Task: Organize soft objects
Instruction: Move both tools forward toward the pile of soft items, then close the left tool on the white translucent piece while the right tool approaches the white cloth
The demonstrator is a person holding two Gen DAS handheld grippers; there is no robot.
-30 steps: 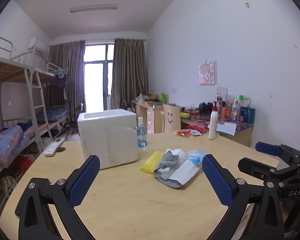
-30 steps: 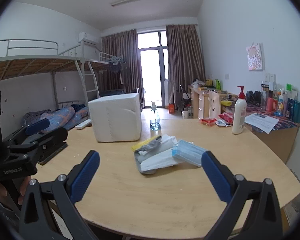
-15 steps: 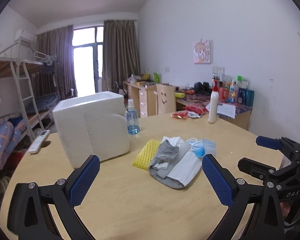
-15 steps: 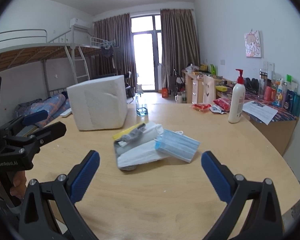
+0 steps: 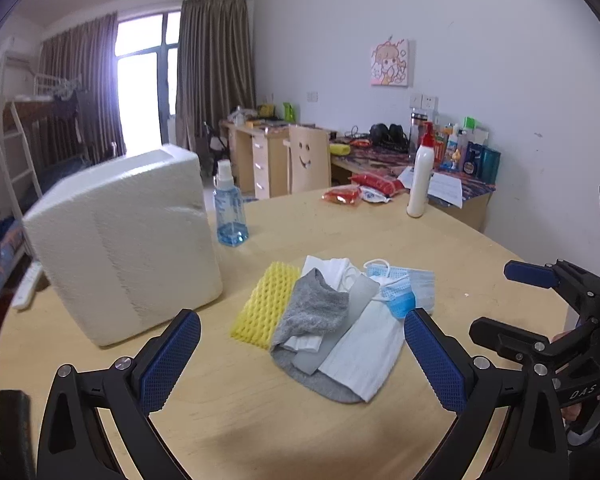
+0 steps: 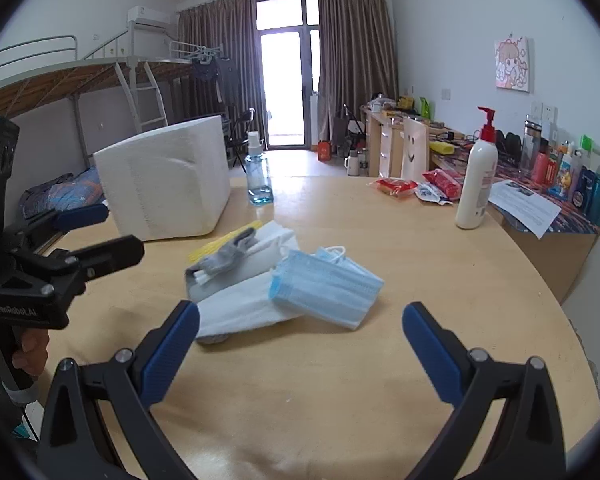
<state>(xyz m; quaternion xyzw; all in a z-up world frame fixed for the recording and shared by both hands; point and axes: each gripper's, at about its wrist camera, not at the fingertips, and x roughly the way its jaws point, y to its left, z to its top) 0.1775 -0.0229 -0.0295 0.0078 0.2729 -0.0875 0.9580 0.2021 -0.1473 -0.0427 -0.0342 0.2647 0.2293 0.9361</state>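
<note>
A heap of soft things lies mid-table: a yellow sponge [image 5: 265,307], a grey sock [image 5: 316,314], white folded cloths [image 5: 366,350] and blue face masks [image 5: 406,286]. In the right wrist view the blue face masks [image 6: 327,287] lie nearest, with the grey sock [image 6: 228,254] and yellow sponge [image 6: 220,241] behind. My left gripper [image 5: 302,354] is open, low over the table just short of the heap. My right gripper [image 6: 301,346] is open too, just in front of the masks. Each gripper appears at the side of the other's view, held by a hand.
A white foam box [image 5: 128,240] stands left of the heap, with a blue spray bottle [image 5: 230,212] behind it. A white pump bottle [image 5: 420,178] and red snack packets [image 5: 358,190] sit at the table's far right. A remote [image 5: 28,284] lies by the left edge.
Both grippers have moved forward and down toward the heap, which now looks larger and closer. Both stay open. Nothing on the table has shifted.
</note>
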